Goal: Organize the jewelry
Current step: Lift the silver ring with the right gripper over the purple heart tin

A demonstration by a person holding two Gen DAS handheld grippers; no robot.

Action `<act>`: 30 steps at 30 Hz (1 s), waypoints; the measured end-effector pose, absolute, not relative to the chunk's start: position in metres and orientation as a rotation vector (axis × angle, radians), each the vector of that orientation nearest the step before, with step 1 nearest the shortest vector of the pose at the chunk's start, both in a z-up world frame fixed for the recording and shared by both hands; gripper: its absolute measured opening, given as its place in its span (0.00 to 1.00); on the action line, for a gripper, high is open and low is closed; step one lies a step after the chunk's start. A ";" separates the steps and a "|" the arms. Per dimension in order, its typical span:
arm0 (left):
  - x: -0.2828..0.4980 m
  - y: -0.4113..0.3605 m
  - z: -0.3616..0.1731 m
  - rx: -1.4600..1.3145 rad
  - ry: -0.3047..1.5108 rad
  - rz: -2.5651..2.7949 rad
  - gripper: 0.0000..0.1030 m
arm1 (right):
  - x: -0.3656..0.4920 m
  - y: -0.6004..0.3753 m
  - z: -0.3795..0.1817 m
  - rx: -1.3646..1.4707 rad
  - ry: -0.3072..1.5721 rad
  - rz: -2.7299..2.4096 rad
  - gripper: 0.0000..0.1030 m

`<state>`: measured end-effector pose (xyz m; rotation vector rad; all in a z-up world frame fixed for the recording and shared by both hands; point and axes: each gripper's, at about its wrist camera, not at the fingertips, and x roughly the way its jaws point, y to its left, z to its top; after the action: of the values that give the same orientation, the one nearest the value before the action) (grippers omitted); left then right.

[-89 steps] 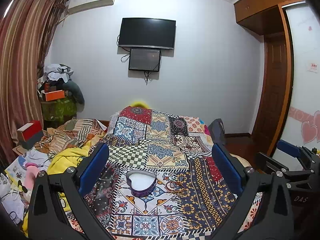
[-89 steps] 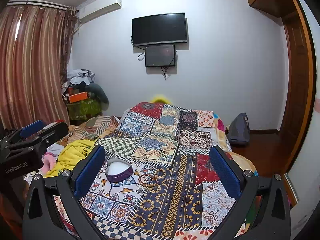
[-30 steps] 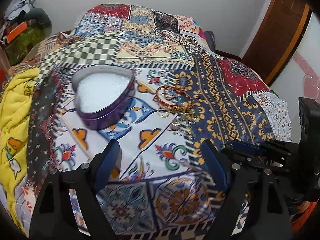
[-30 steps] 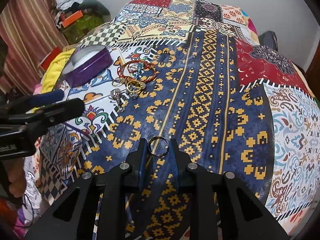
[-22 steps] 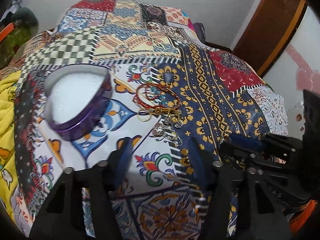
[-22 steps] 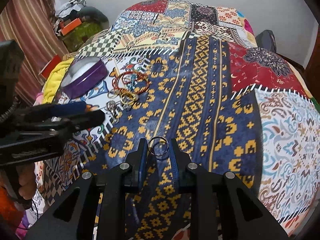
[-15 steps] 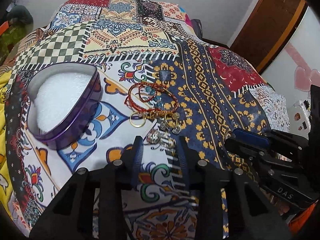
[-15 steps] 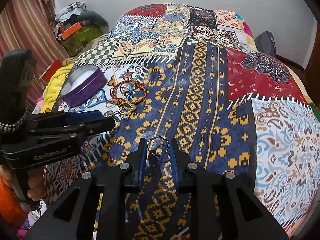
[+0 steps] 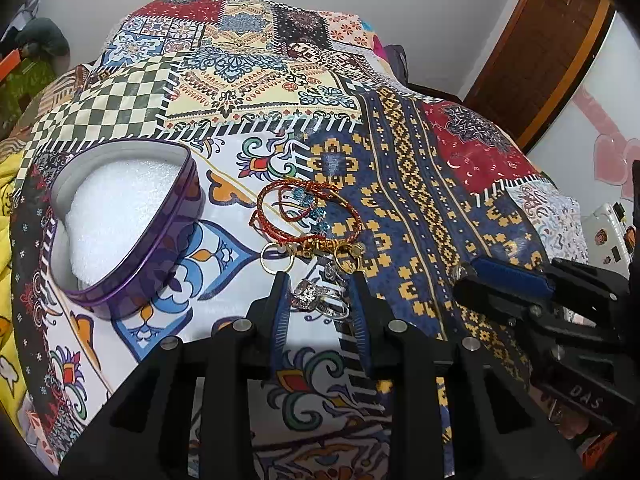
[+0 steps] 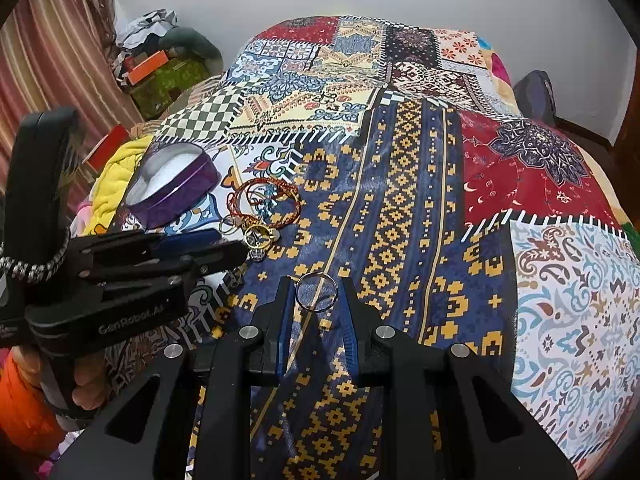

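Near the bed's left edge sits a purple heart-shaped tin (image 9: 160, 248) (image 10: 176, 200), lid off and lined with white foam. To its right lie red cord bracelets (image 9: 304, 237) (image 10: 294, 208), gold rings (image 9: 263, 257) (image 10: 258, 236) and a clump of silver rings (image 9: 320, 300). My left gripper (image 9: 320, 276) (image 10: 240, 250) has its fingers drawn in against both sides of the silver rings, which still rest on the bedspread. My right gripper (image 10: 316, 280) (image 9: 464, 280) is shut on a thin metal ring (image 10: 316, 310), held upright above the blue and yellow patch.
A patchwork bedspread (image 10: 560, 320) covers the bed. A yellow blanket (image 10: 116, 176) lies off its left edge, with curtains and a clutter pile (image 10: 160, 68) behind. A dark bag (image 10: 534, 92) and a wooden door (image 9: 540, 40) are to the right. A hand (image 10: 86, 384) holds the left gripper's handle.
Both grippers came down from facing the room to the bed. The right one took hold of the thin ring. The left one moved up to the silver rings and narrowed around them.
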<state>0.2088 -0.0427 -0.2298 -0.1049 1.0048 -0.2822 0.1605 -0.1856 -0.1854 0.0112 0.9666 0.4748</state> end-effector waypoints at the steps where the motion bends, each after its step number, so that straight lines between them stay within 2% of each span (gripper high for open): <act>1: 0.207 -0.042 -0.228 -0.106 1.001 -0.281 0.28 | 0.161 -0.186 -0.184 0.013 0.963 0.474 0.19; 18: 0.174 0.004 -0.160 -0.158 0.820 -0.197 0.28 | 0.158 -0.155 -0.136 0.008 0.834 0.515 0.19; 30: 0.180 0.041 -0.130 -0.188 0.721 -0.103 0.28 | 0.175 -0.120 -0.110 -0.019 0.759 0.588 0.19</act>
<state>0.1802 0.0409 -0.1303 -0.1876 0.7210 -0.1027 0.1749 -0.1200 -0.1095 -0.0190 0.7586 0.5877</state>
